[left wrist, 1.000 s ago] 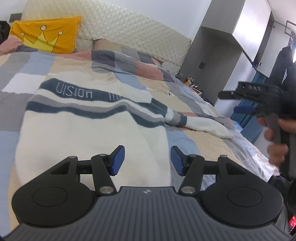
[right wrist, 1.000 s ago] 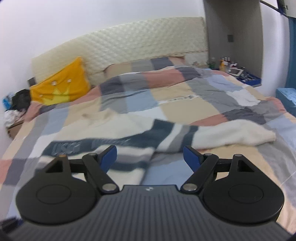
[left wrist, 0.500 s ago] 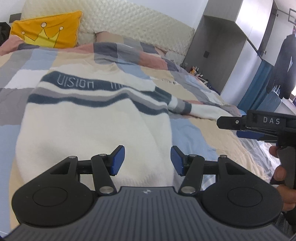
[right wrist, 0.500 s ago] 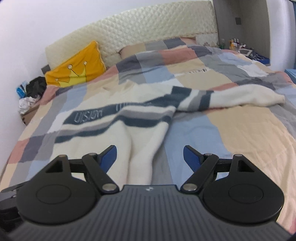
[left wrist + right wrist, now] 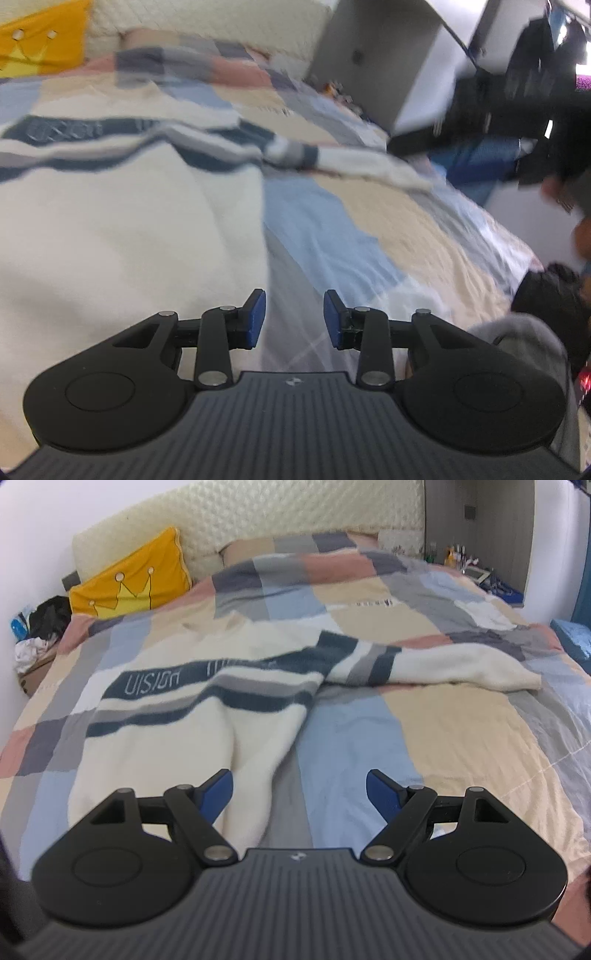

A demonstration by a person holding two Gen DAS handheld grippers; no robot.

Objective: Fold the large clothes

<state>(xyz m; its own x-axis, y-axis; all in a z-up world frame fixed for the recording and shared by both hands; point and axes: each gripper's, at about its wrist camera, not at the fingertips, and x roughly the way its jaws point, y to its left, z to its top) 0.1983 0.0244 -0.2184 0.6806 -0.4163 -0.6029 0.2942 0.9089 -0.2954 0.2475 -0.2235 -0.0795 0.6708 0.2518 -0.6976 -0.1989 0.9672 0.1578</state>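
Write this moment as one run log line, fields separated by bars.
sweater: flat on quilt | left claw: closing, empty | right claw: open, empty

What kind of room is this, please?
Most likely a bedroom: a bed with a patchwork quilt, a padded headboard, and a yellow crown pillow. A striped sweater lies spread on it.

We are tilting both grippers downward. Our left gripper (image 5: 294,317) is closing its jaws, blue pads (image 5: 256,317) not pressing on anything, gap between them empty. Our right gripper (image 5: 299,795) is holding its jaws wide apart, gripping nothing. Our right hand (image 5: 557,192) is showing blurred at the left view's edge.
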